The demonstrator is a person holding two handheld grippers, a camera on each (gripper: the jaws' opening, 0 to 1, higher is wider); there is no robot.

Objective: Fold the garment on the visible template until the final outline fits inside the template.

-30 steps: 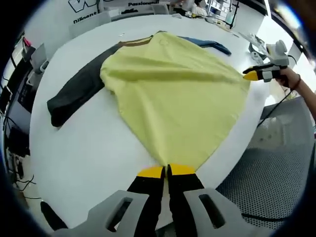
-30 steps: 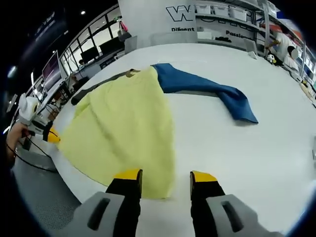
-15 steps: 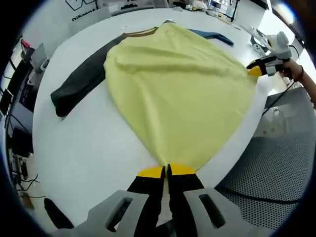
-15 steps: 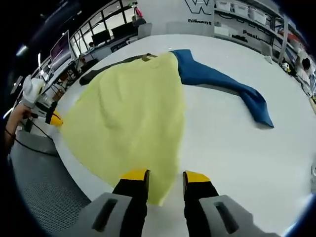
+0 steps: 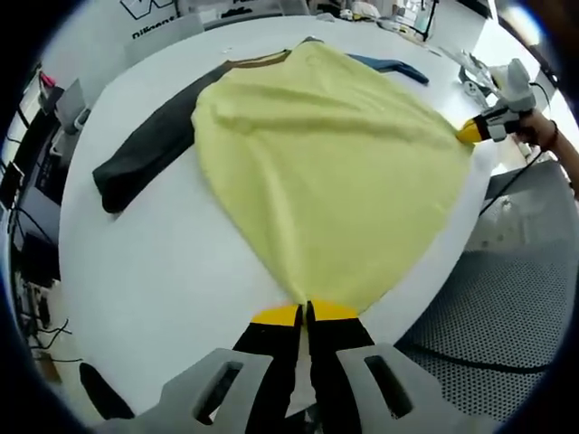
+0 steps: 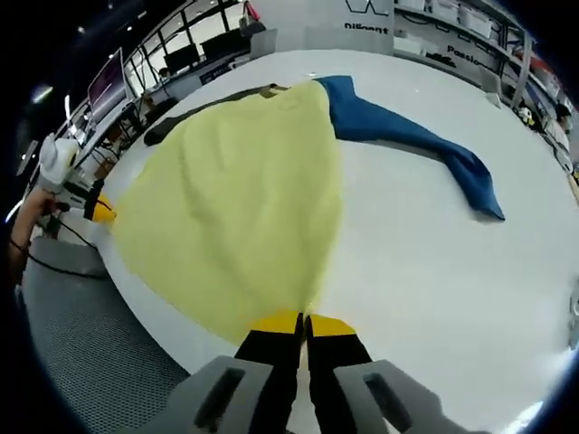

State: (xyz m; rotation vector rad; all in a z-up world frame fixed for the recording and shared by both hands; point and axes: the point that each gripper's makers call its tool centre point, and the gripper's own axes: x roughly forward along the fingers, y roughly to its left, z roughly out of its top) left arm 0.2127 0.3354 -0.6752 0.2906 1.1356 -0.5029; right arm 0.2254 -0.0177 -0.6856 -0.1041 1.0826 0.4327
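Observation:
A yellow garment (image 5: 326, 163) lies spread on a white round table (image 5: 136, 262), with a dark sleeve (image 5: 145, 154) stretched out on one side and a blue sleeve (image 5: 389, 65) on the other. My left gripper (image 5: 305, 313) is shut on one hem corner at the table's near edge. The right gripper (image 5: 468, 133), held by a hand (image 5: 536, 137), pinches the other hem corner. In the right gripper view my right gripper (image 6: 303, 322) is shut on the yellow garment's (image 6: 244, 190) hem corner, the blue sleeve (image 6: 407, 145) runs to the right, and the left gripper (image 6: 101, 211) holds the far corner.
The hem hangs close to the table's edge (image 6: 154, 307), with grey perforated floor (image 5: 507, 334) below. Small items (image 5: 470, 77) lie on the table beyond the right gripper. Desks, monitors and shelves line the background.
My right gripper's jaws, open around the hem corner a second ago, have shut on it. The left gripper stays shut on its corner. Both cameras shifted slightly.

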